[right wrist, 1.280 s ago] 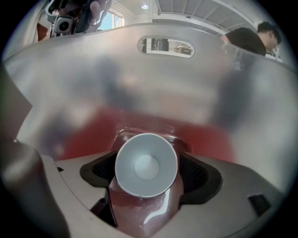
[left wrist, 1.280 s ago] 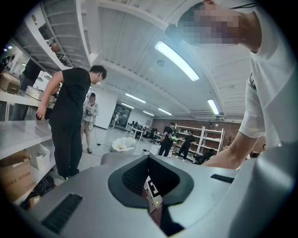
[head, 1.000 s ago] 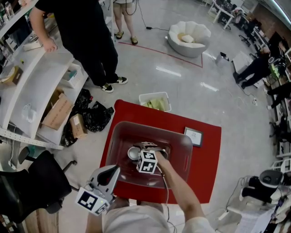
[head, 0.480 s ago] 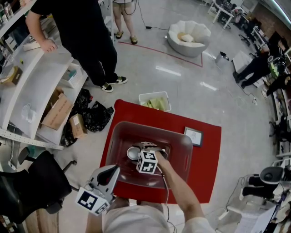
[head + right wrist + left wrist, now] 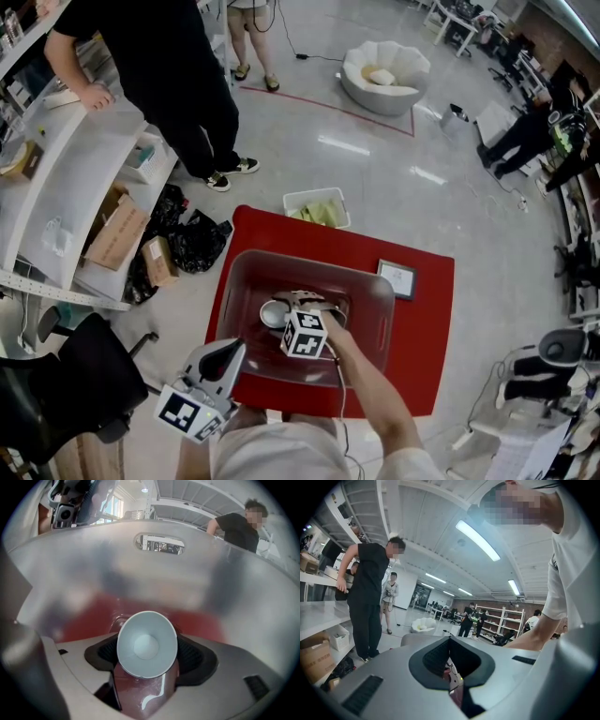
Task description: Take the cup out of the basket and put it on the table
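A white paper cup (image 5: pixel 273 314) lies inside the translucent grey basket (image 5: pixel 309 261), which stands on the red table (image 5: pixel 417 328). My right gripper (image 5: pixel 284 319) reaches down into the basket. In the right gripper view the cup (image 5: pixel 146 644) shows its open mouth, and the right gripper (image 5: pixel 147 652) has its pads against the cup's two sides. My left gripper (image 5: pixel 230 352) hangs outside the basket at the table's near left corner. In its own view the left gripper (image 5: pixel 452 677) is shut with nothing in it.
A small framed card (image 5: pixel 399 279) lies on the table right of the basket. A white tray of green things (image 5: pixel 319 208) sits on the floor beyond the table. A person in black (image 5: pixel 178 84) stands by the white counter (image 5: pixel 66 187); a black chair (image 5: pixel 84 375) is at left.
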